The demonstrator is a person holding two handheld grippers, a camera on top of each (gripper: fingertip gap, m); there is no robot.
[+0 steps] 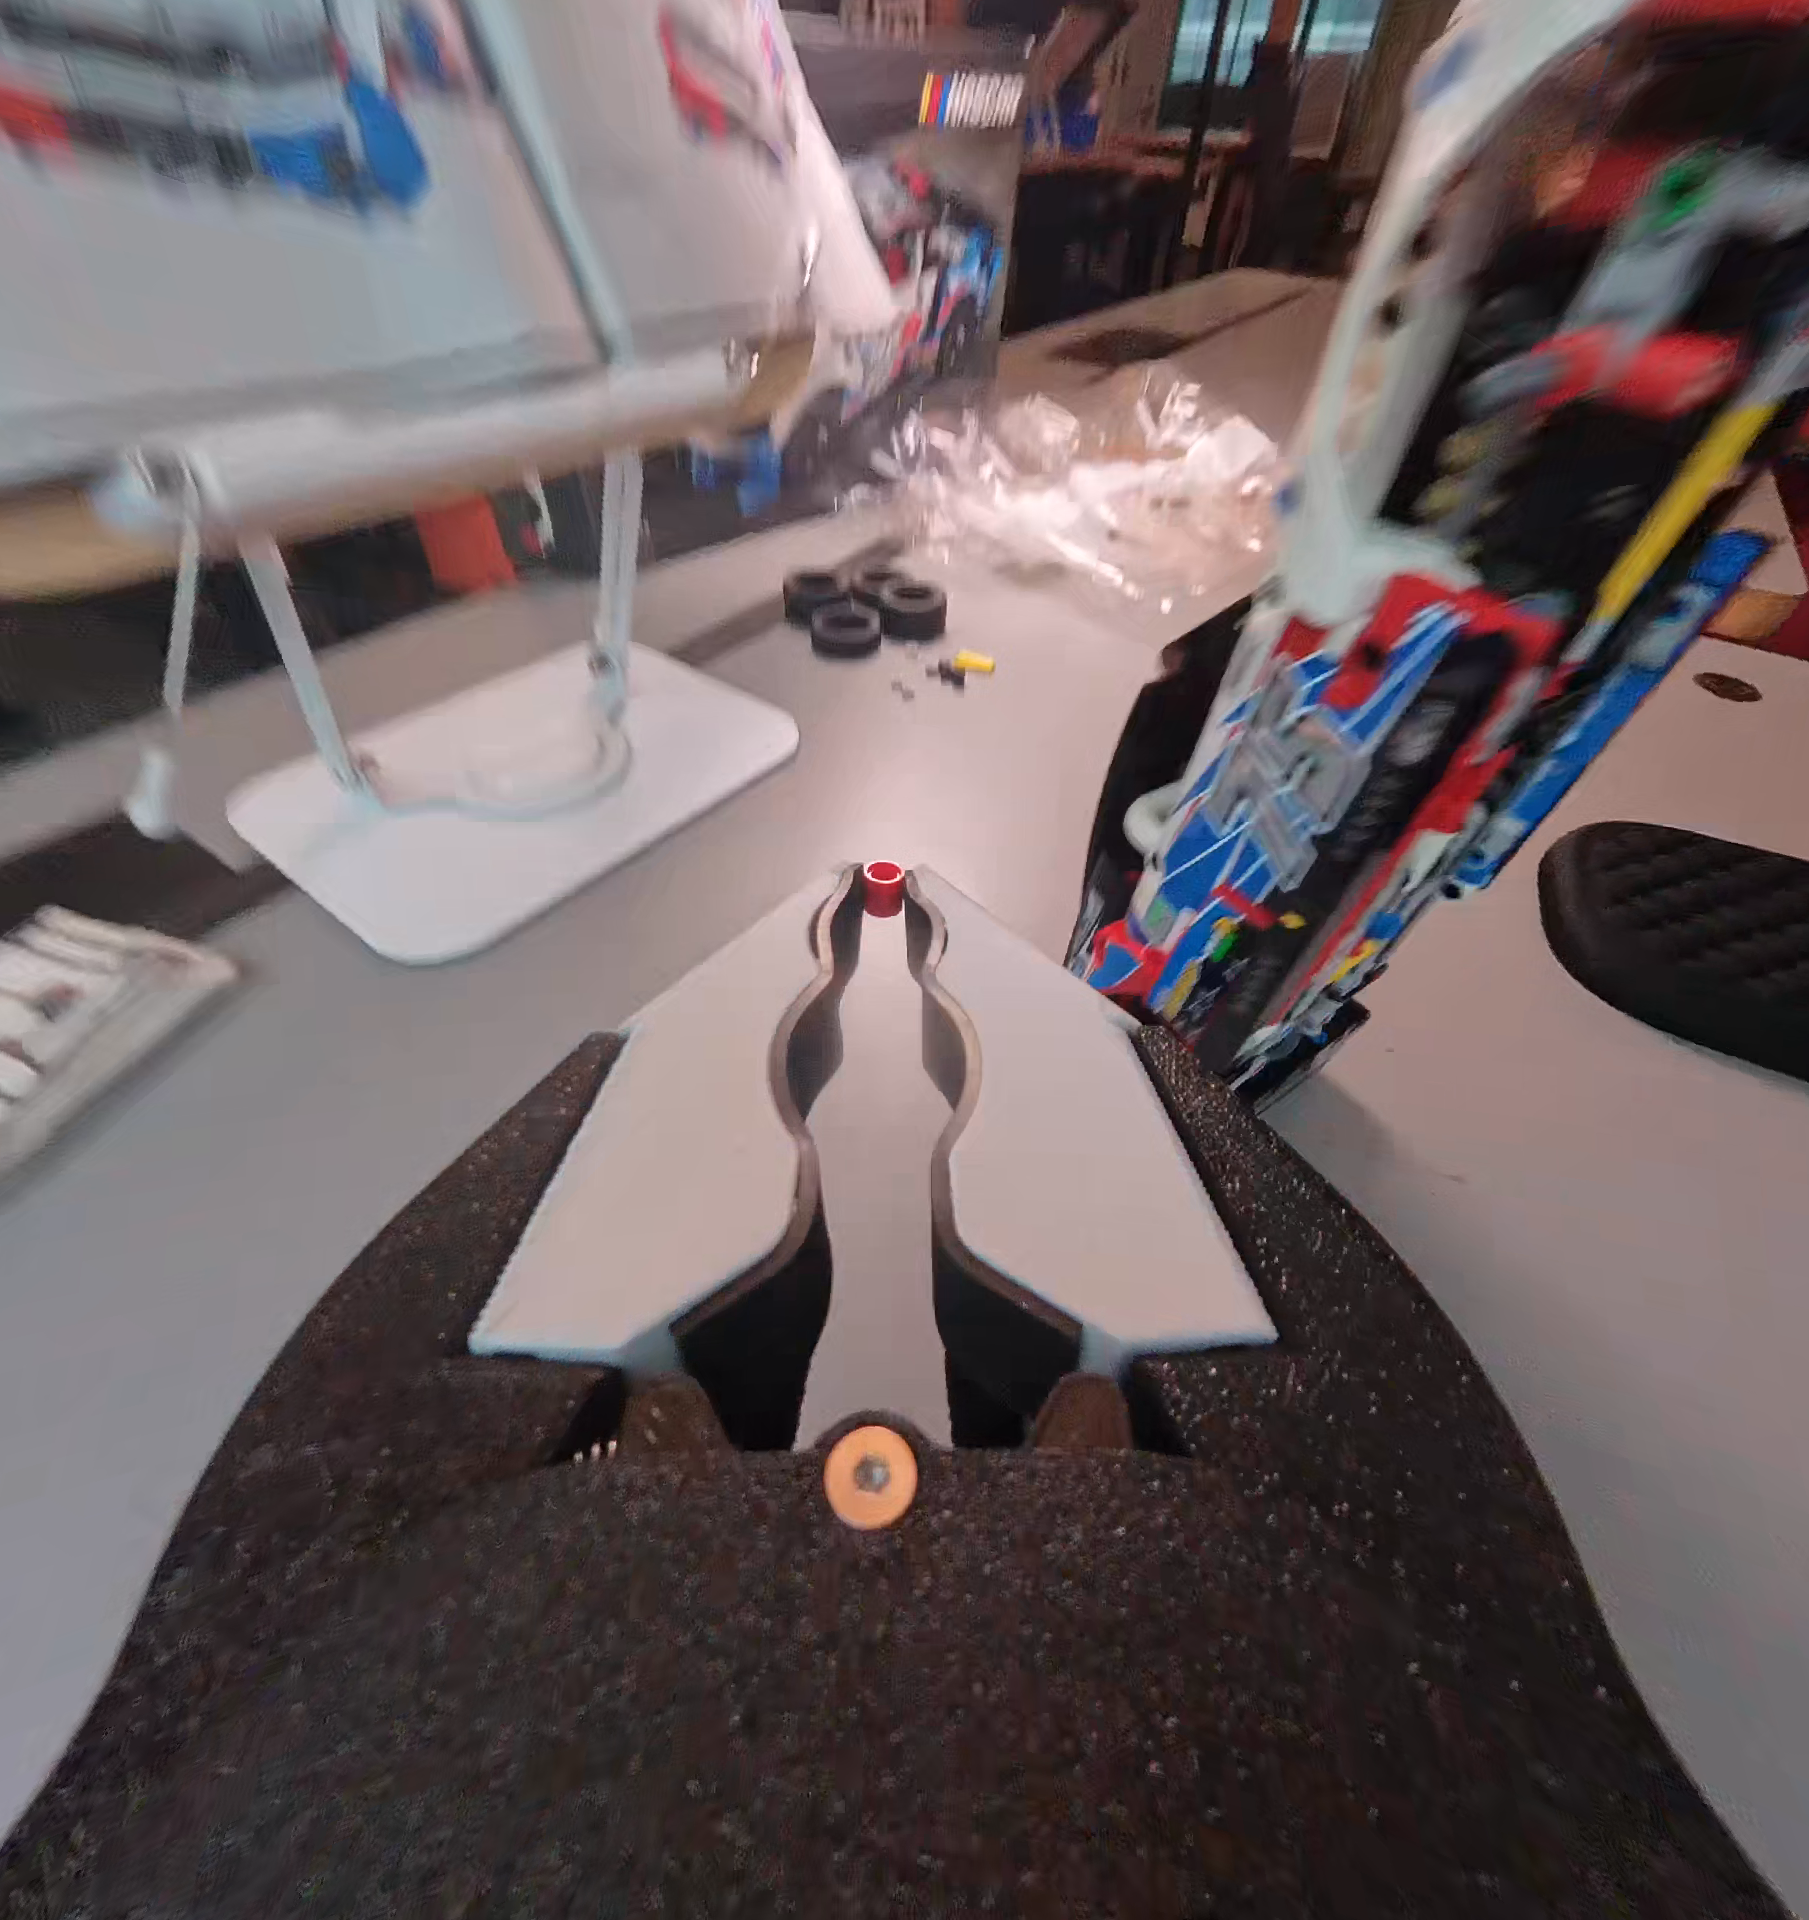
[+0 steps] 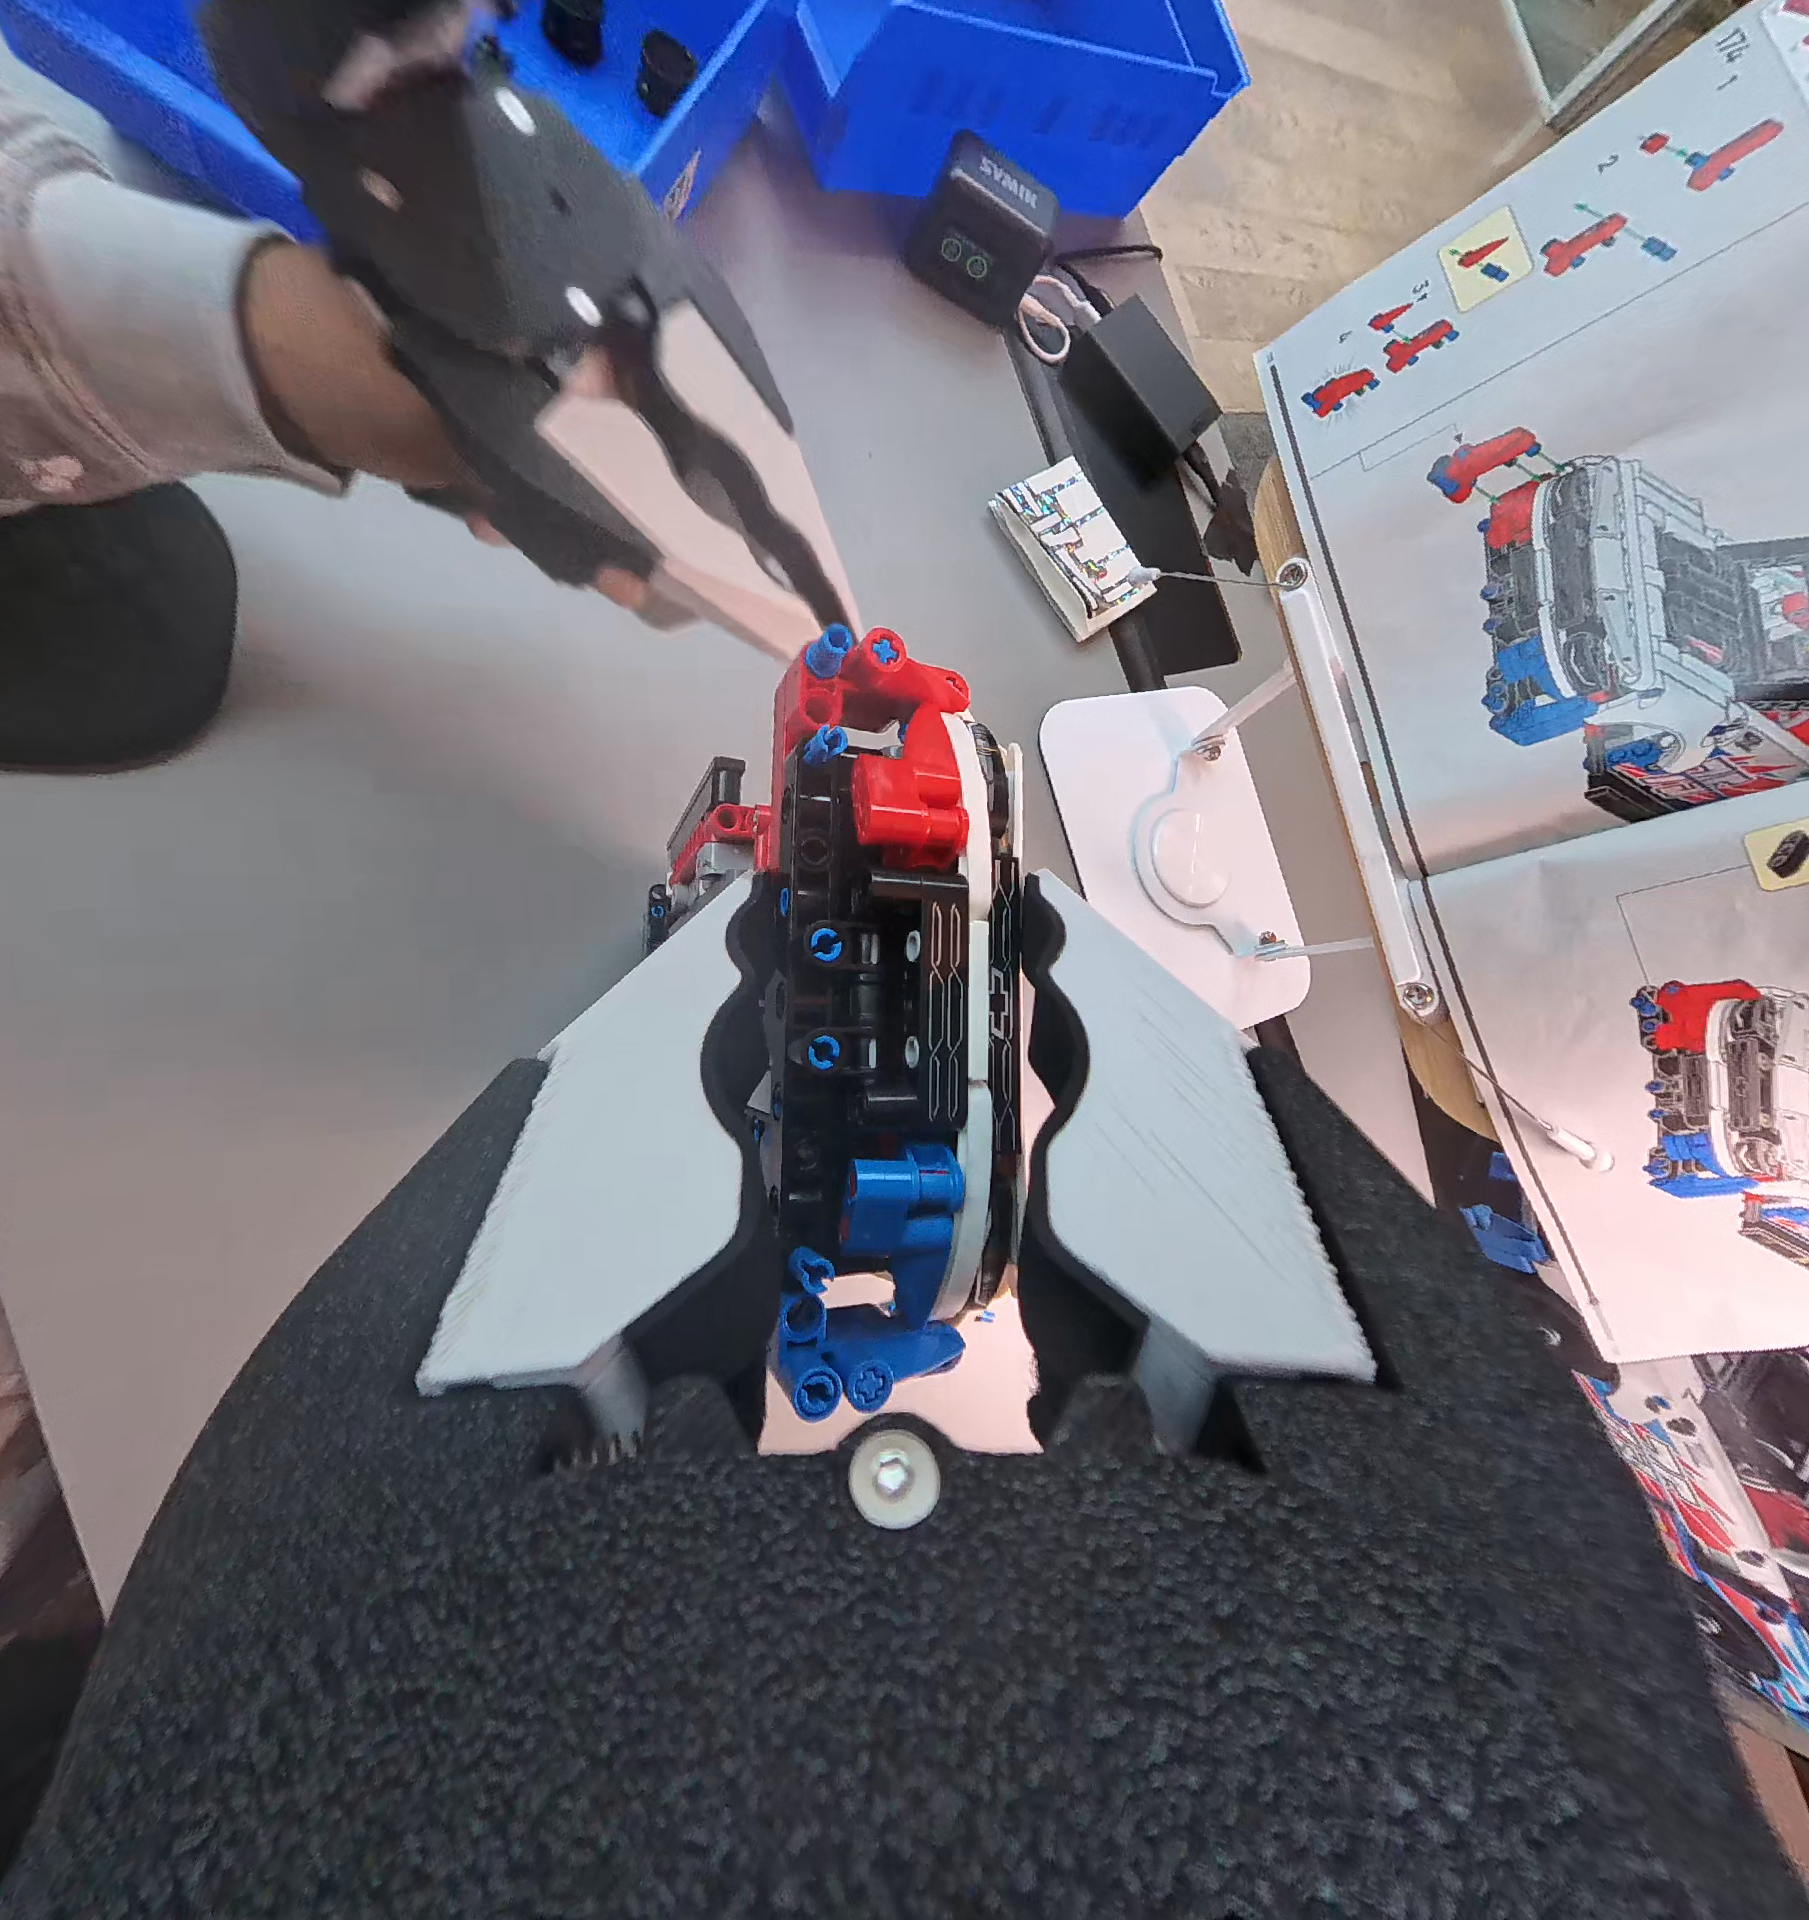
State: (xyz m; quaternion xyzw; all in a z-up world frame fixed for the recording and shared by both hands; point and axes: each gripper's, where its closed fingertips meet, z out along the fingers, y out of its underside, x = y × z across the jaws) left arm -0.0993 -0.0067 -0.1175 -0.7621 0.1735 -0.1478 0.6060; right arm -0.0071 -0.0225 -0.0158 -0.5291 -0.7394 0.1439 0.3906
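Note:
My left gripper (image 1: 882, 883) is shut on a small red cylindrical piece (image 1: 882, 891) pinched at its fingertips, above the grey table. The brick-built car model (image 1: 1399, 748) stands tilted to its right, blurred. In the right wrist view my right gripper (image 2: 895, 997) is shut on the car model (image 2: 884, 997), clamping its red, black, white and blue end between the pads. The left gripper (image 2: 827, 613), held by a hand, reaches in from the upper left, its tips close to the model's red top end with blue pins.
An open instruction booklet (image 2: 1606, 582) rests on a white stand (image 2: 1170, 852) at the right. Blue bins (image 2: 983, 83), a small black device (image 2: 988, 223) and a black adapter lie at the back. Black tyres (image 1: 864, 608), small loose pieces and clear plastic bags (image 1: 1087, 488) lie farther off. My right fingertips sit around 15 cm from my left ones.

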